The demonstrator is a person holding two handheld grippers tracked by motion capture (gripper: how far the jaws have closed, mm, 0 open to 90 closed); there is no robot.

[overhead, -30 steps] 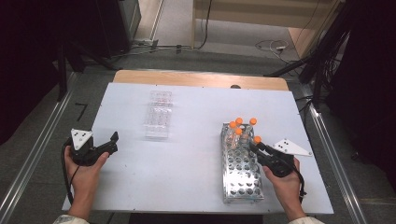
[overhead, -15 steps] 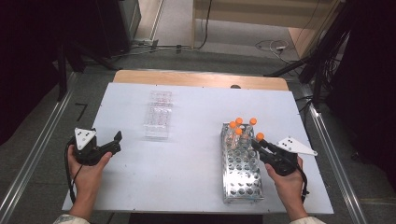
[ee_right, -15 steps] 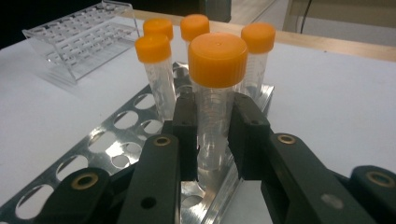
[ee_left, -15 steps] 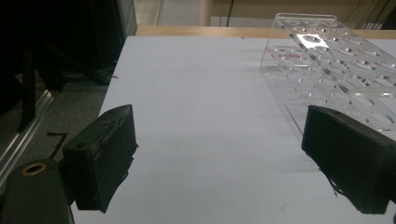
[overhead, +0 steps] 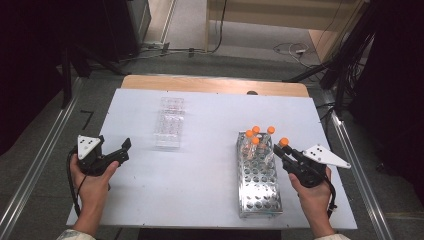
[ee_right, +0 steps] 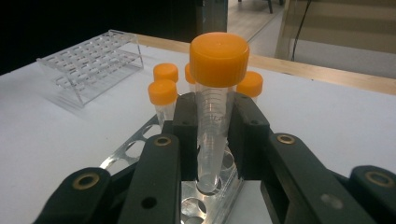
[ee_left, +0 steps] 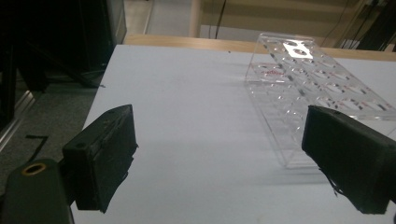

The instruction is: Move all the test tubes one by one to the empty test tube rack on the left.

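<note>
My right gripper (ee_right: 212,121) is clamped on an orange-capped tube (ee_right: 215,93), upright, its tip just above a hole of the metal rack (overhead: 257,185). The right gripper view shows that tip clear of the rack; the high view cannot. A second ago the tube sat lower. My left gripper (overhead: 112,155) hangs wide open, holding nothing, facing the clear plastic rack (ee_left: 317,88).

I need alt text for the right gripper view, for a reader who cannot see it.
The right gripper is shut on a clear tube with an orange cap, its tip just above a hole of the metal rack. Four more orange-capped tubes stand behind it, and a clear plastic rack sits farther left on the white table.
</note>
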